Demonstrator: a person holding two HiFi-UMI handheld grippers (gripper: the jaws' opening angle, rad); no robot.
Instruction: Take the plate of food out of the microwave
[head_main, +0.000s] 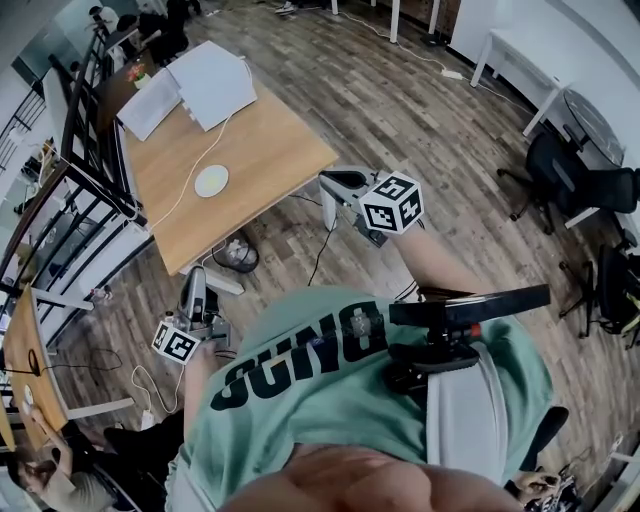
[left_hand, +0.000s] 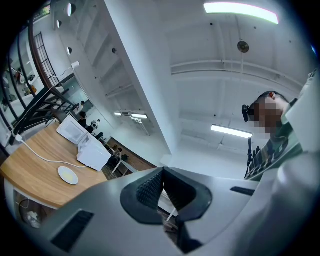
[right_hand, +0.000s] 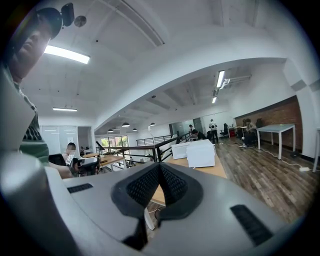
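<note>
Wooden tabletop (head_main: 275, 150) carries one round plate (head_main: 211, 181), lying flat toward its near end, and two white microwaves (head_main: 212, 82) at the far end. Left gripper (left_hand: 161, 171) and right gripper (right_hand: 159, 167) are both closed tight on nothing, off the table.

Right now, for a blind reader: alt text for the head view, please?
Looking down, a person in a green shirt holds the left hand-held gripper and right hand-held gripper, both shut and empty, near a wooden table. On it sit a plate and two white boxes.

Plate (head_main: 211, 181) on table (head_main: 272, 160) nr microwave (head_main: 212, 85)
</note>
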